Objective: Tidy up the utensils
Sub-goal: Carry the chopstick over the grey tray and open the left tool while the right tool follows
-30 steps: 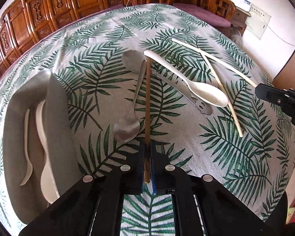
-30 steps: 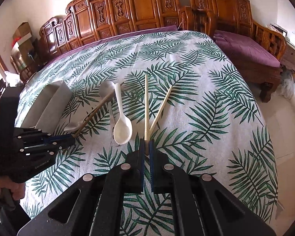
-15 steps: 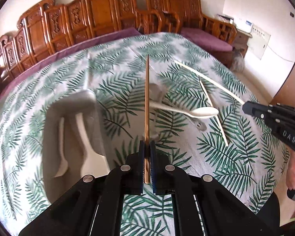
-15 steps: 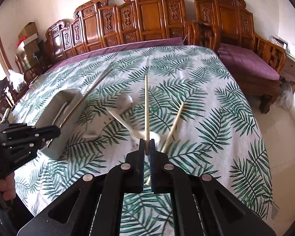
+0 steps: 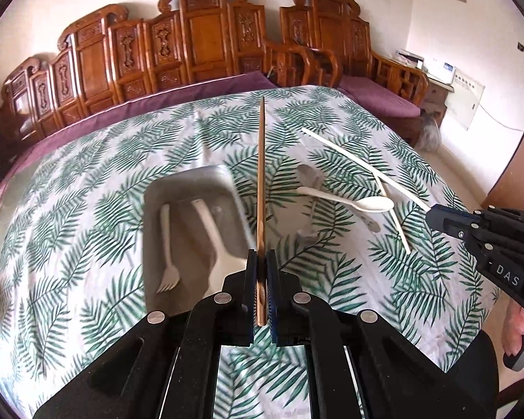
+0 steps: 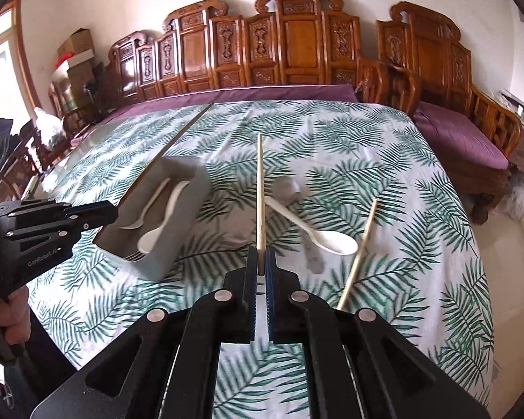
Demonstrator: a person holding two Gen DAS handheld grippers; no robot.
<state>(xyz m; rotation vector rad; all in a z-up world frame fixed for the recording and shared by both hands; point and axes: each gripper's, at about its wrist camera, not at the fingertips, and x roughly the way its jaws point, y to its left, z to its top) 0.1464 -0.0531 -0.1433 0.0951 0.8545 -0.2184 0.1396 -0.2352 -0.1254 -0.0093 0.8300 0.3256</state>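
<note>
Black and closed tight, the left tool (image 5: pixel 261 279) grips a dark wooden chopstick (image 5: pixel 261 181) that points away over a leaf-print tabletop (image 5: pixel 87 244). The right tool (image 6: pixel 261 265) is likewise clamped on a pale chopstick (image 6: pixel 260 195), lifted clear of the cloth, probably for carrying to the tray. Just beyond and left sits a grey tray (image 5: pixel 188 183) holding a pale fork (image 5: pixel 167 248) and a pale spoon (image 5: pixel 213 230), apparently the collecting place. To the right lie a white spoon (image 5: pixel 349 200), a metal utensil, blurred, and another pale chopstick (image 6: pixel 358 251), unsorted. Farthest off, carved wooden chairs (image 5: pixel 206 42) line the wall.
</note>
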